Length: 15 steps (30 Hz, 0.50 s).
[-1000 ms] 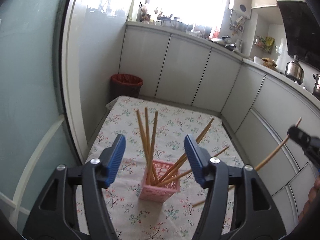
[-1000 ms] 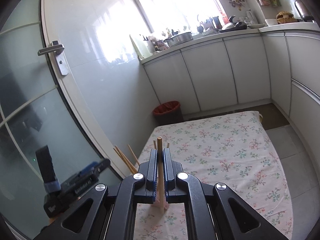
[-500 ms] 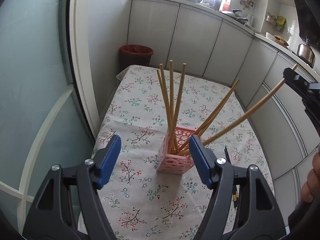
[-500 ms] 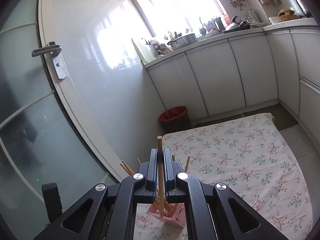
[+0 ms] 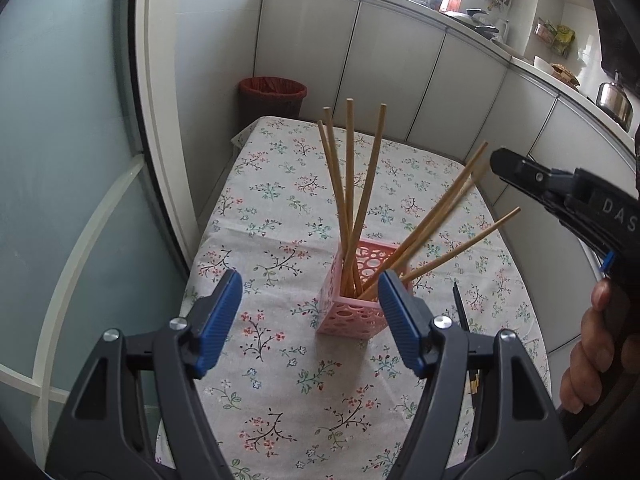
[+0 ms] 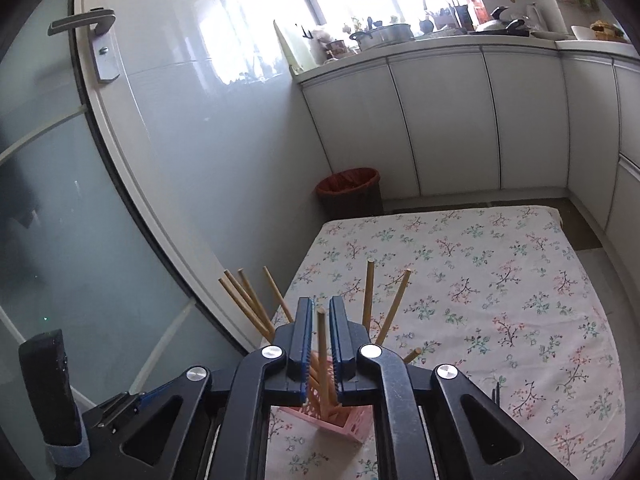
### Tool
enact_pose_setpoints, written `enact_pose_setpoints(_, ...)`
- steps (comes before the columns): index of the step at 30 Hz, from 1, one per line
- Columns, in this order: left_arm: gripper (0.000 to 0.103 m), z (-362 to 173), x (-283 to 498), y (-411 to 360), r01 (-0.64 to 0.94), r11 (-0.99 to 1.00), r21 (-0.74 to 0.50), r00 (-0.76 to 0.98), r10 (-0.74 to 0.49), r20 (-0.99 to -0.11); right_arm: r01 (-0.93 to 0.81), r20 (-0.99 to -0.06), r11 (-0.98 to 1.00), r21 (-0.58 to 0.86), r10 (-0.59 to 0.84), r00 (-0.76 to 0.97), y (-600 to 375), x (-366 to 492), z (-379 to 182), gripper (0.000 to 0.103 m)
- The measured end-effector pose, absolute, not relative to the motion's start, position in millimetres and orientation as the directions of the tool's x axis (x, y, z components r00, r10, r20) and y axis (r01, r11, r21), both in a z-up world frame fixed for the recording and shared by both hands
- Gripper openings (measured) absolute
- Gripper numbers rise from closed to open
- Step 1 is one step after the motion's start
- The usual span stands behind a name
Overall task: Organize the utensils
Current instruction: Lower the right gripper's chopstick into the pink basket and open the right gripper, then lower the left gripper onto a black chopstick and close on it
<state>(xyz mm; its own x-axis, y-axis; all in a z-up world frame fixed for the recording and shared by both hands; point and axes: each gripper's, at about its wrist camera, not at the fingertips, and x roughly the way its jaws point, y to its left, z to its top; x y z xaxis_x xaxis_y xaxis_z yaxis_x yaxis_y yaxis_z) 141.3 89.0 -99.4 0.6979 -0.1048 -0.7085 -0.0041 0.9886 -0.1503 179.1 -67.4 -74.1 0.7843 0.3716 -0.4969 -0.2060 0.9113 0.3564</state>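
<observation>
Blue-padded left gripper (image 5: 310, 322) hangs released, jaws spread wide before the pink basket (image 5: 362, 290) standing on the flowered tablecloth (image 5: 280, 208), wooden chopsticks (image 5: 349, 200) fanning out of it; right gripper (image 6: 320, 350), jaws slightly parted, not clenching the chopstick between them.

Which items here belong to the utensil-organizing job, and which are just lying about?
Job items:
- wooden chopsticks
- pink holder
- dark chopsticks on the tablecloth
- right gripper
- left gripper

Lying about:
- trash bin
- kettle
- pot
</observation>
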Motion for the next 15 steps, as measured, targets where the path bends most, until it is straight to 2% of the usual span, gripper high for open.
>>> enact_pose_setpoints(1,0.071,-100,141,89,-0.001,0.989,-0.149,0.697,-0.106,-0.709,-0.211,-0.495,0.909,0.359,0.377,0.783,-68,178,-73,0.027)
enact_pose_setpoints(3,0.071,-100,141,86,0.009,0.989,-0.145,0.695,-0.11,-0.711,-0.217,-0.477,0.905,0.366,0.383,0.791,-73,174,-69,0.037)
enact_pose_setpoints(8,0.071,-102,139,79,0.032,0.99,-0.14,0.69,-0.124,-0.714,-0.214,-0.443,0.904,0.37,0.374,0.815,-92,159,-54,0.046)
enact_pose_setpoints(10,0.073,-102,137,75,0.04,0.989,-0.141,0.69,-0.129,-0.712,-0.201,-0.44,0.909,0.366,0.36,0.823,-102,152,-51,0.055)
enact_pose_setpoints(15,0.077,-104,133,61,0.073,0.986,-0.147,0.68,-0.157,-0.716,-0.162,-0.494,0.917,0.364,0.338,0.801,-129,137,-59,0.064)
